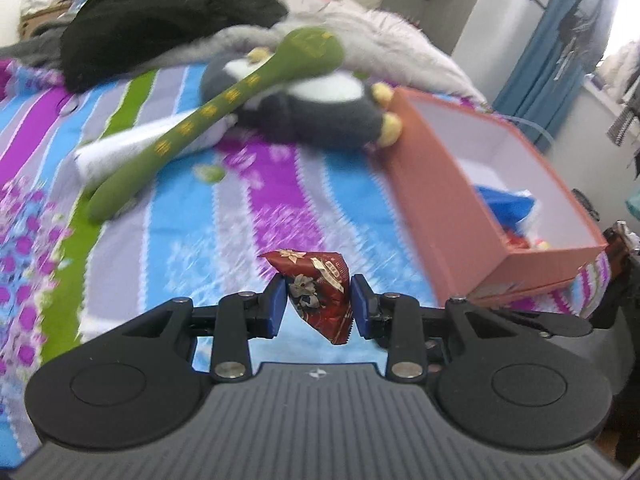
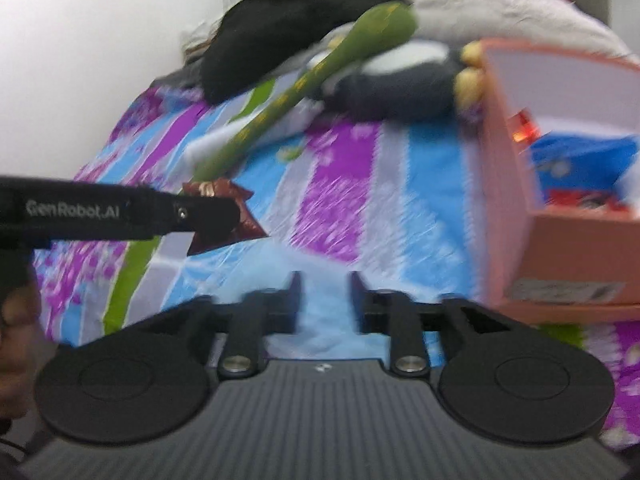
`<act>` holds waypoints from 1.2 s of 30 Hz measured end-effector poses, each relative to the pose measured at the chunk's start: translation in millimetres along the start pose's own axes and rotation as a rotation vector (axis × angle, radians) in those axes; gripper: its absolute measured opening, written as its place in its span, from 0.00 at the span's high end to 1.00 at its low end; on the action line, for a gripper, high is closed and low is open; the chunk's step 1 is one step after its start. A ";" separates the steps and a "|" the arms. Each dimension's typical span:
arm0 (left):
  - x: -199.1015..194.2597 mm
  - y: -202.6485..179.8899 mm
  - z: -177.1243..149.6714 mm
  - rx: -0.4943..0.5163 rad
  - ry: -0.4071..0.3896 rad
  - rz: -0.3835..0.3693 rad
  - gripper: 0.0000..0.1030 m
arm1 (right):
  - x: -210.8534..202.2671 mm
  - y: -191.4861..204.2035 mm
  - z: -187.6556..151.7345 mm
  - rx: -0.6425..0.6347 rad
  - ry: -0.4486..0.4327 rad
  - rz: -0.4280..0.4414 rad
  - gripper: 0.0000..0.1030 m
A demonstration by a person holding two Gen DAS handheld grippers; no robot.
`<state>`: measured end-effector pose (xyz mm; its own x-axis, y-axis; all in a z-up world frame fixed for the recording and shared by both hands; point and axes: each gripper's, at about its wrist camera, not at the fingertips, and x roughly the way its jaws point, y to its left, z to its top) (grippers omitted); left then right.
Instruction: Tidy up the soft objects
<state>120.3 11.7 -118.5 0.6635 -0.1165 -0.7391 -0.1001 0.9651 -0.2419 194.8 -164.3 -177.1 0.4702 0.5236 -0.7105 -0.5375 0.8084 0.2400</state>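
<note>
Left tongs (image 1: 319, 306) clamped on red foil packet (image 1: 320, 292), held clear above the striped bed (image 1: 192, 240), likely for carrying to orange box (image 1: 452, 216) at 2 o'clock; right tongs (image 2: 323, 300) apart, empty.

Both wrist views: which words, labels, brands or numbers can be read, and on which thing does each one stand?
"GenRobot.AI": white letters on the side of the left gripper, seen in the right wrist view.
Red snack packet held in the left gripper: a pale label with print, too small to read.
Green plush snake: yellow marks along the body, blurred, not readable.
Orange box: a sticker on its lower side, blurred, not readable.
</note>
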 end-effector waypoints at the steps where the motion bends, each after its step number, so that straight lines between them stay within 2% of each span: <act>1: -0.4 4.7 -3.6 -0.006 0.007 0.010 0.62 | 7.2 3.8 -2.3 -0.015 0.016 0.011 0.54; 6: -3.4 26.7 -14.0 -0.037 0.025 0.051 0.62 | 35.6 21.8 -13.4 -0.127 0.088 0.021 0.53; 8: -4.5 32.6 -16.8 -0.046 0.029 0.060 0.62 | 45.2 23.0 -19.4 -0.143 0.103 0.016 0.46; 9: -4.8 35.3 -18.1 -0.050 0.033 0.065 0.62 | 51.0 23.6 -21.7 -0.147 0.110 0.006 0.46; 13: -4.9 40.3 -21.7 -0.057 0.040 0.074 0.62 | 57.2 28.4 -30.0 -0.208 0.085 -0.003 0.43; 17: -4.5 41.9 -23.2 -0.061 0.043 0.077 0.62 | 61.0 33.7 -32.9 -0.257 0.083 -0.025 0.45; 21: -3.9 42.2 -23.0 -0.061 0.043 0.077 0.62 | 61.8 33.9 -32.5 -0.258 0.087 -0.017 0.56; 26: -3.0 41.3 -22.5 -0.058 0.043 0.080 0.62 | 59.1 40.4 -32.9 -0.267 0.090 -0.014 0.83; 30: -4.8 39.4 -20.0 -0.053 0.037 0.081 0.62 | 53.1 42.8 -28.7 -0.250 0.090 -0.018 0.90; 32: -7.2 37.1 -17.3 -0.048 0.027 0.082 0.62 | 48.3 38.7 -23.0 -0.202 0.098 -0.012 0.95; 36: -14.2 32.0 -7.1 -0.041 0.000 0.074 0.62 | 27.8 34.6 -8.7 -0.152 0.055 -0.017 0.95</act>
<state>102.4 42.6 -120.3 0.6529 -0.0456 -0.7561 -0.1791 0.9606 -0.2126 183.1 -124.1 -194.4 0.4432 0.4917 -0.7495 -0.6319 0.7644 0.1278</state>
